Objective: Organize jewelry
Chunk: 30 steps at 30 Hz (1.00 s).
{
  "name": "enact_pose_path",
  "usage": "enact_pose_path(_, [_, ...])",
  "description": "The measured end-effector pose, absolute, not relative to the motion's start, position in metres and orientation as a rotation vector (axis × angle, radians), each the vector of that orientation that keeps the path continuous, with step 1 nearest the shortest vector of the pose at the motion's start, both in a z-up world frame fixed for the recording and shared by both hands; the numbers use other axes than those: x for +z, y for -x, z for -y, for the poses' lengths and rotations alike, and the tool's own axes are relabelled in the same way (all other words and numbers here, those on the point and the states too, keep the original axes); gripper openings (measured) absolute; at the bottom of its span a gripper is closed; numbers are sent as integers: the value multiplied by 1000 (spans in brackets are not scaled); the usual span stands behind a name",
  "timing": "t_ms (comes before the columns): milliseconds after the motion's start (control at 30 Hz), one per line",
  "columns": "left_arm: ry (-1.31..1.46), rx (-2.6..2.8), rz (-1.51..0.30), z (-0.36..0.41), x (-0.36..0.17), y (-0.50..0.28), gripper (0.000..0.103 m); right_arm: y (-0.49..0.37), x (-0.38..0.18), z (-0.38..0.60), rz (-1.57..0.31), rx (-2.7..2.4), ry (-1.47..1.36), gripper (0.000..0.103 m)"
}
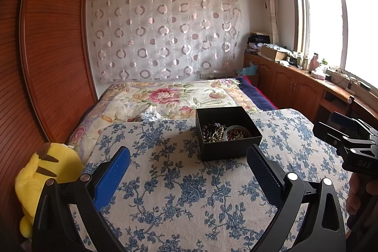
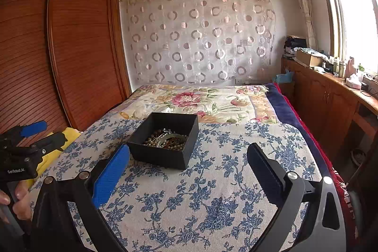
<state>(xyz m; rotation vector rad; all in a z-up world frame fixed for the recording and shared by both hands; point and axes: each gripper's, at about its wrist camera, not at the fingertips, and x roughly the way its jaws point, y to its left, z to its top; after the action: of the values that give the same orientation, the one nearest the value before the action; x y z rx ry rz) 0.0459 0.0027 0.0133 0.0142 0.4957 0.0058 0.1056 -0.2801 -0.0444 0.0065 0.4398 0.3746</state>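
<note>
Jewelry [image 1: 223, 132] heaped in black box [image 1: 226, 150] on the bed [image 1: 165, 193].
Beads and a bangle lie tangled inside; both tongs, left [image 1: 189, 171] and right [image 2: 189, 171], hover spread and hold nothing. This fits either jewelry gathered in or awaiting sorting.

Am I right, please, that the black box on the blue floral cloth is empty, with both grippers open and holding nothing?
Not quite: the black box is not empty. The left wrist view shows beaded jewelry piled inside it. The rest stands: it sits on the blue floral cloth, and the left gripper and right gripper are both open and hold nothing.
</note>
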Motion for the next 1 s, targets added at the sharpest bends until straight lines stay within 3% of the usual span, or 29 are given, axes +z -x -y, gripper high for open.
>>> enact_pose_path(1000, [-17,9,-491,-4,16,-45,95,-106,-45,281,-439,374,-8,100])
